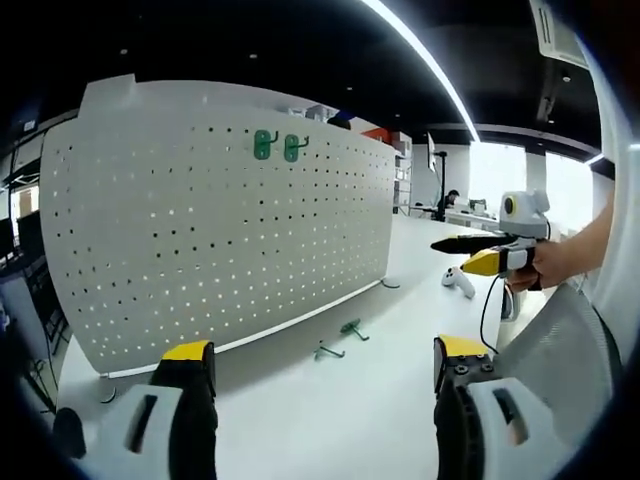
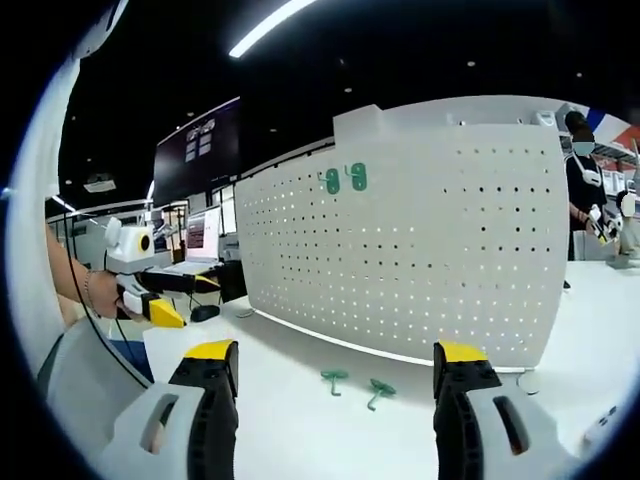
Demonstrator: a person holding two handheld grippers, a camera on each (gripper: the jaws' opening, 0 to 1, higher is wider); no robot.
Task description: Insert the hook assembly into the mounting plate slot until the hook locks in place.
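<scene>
A white pegboard mounting plate [image 1: 220,210] [image 2: 420,230] stands upright on the white table. Two green hooks [image 1: 276,146] [image 2: 344,179] hang side by side near its top edge. Two more green hooks [image 1: 340,340] [image 2: 355,385] lie loose on the table in front of the plate. My left gripper [image 1: 325,365] is open and empty, well short of the loose hooks. My right gripper [image 2: 335,370] is also open and empty, its jaws framing the loose hooks from a distance. The right gripper [image 1: 490,255] appears at the right of the left gripper view, and the left gripper [image 2: 165,295] at the left of the right gripper view.
The white table [image 1: 330,420] stretches out before the plate. A white controller-like object [image 1: 458,281] lies on it far right. A cable [image 1: 487,310] hangs from the hand-held gripper. A person [image 2: 582,170] stands behind the plate, and desks with monitors [image 2: 205,235] fill the background.
</scene>
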